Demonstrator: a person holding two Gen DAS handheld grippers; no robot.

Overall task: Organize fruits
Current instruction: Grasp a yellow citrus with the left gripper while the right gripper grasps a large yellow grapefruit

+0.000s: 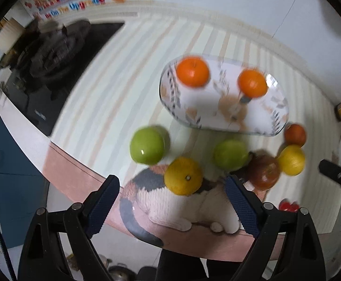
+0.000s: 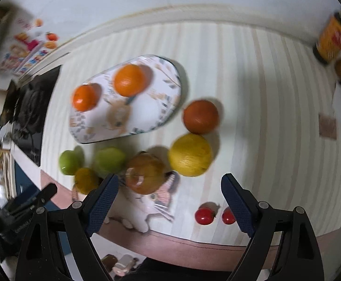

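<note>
So two oranges (image 1: 192,71) are already on the plate (image 1: 194,117), the rest are loose on the tabletop (image 2: 275,117). Both the left gripper (image 1: 172,196) and right gripper (image 2: 169,197) hang spread wide, holding nothing. Yellow citrus (image 1: 183,175) sits right ahead between the left's fingers, so I'd guess it's next: drop down, straddle it, squeeze.

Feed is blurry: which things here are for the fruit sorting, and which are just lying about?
Job: plate, two oranges on it, loose fruit such as the yellow one.
Lying about: stove, yellow jar, cat mat.
</note>
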